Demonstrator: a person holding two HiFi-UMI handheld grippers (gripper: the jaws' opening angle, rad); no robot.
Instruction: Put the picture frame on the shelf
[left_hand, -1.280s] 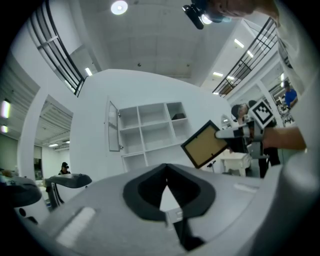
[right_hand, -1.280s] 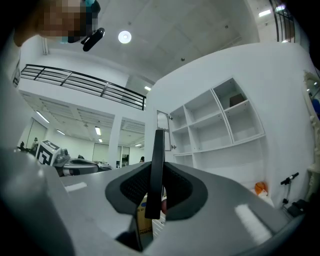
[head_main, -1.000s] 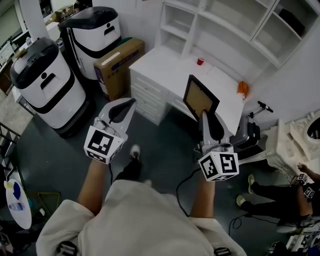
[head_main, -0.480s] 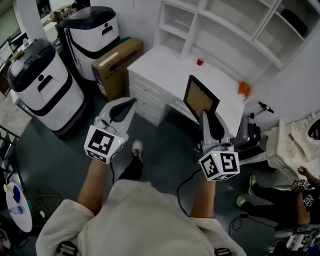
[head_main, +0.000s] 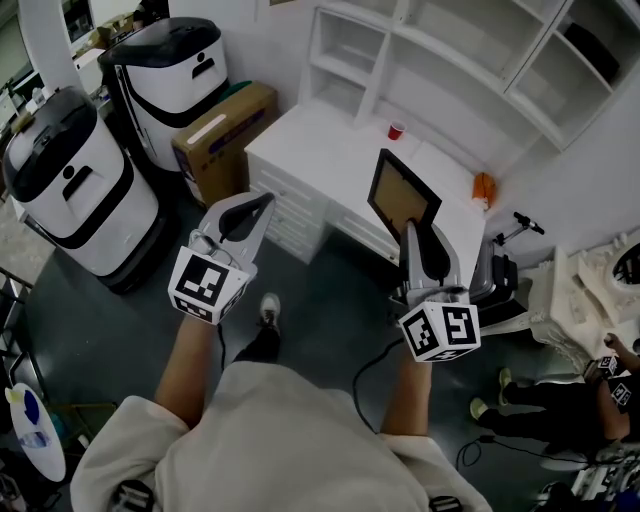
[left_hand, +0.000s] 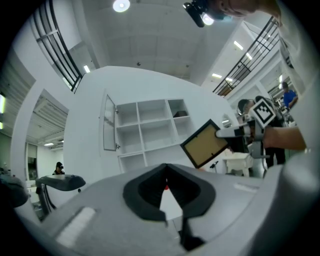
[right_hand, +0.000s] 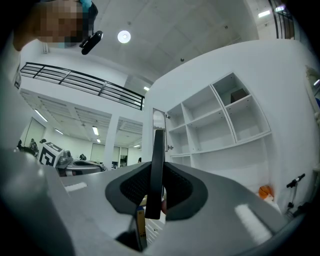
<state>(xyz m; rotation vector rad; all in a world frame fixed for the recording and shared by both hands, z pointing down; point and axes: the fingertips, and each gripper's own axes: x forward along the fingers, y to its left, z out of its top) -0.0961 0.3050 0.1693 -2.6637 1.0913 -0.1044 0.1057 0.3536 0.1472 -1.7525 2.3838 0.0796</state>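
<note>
My right tool (head_main: 413, 232) is clamped on the lower edge of the black-rimmed picture frame (head_main: 403, 193), tan-backed and held in the air on the near side of the white worktop (head_main: 320, 140). My left tool (head_main: 258, 206) has its jaws together on nothing. I'd carry the frame steadily toward the white open-cubby shelf (head_main: 470, 70) beyond, choose a bare compartment, pass clear of the small red cup (head_main: 397, 130), and seat the bottom edge before letting go.
</note>
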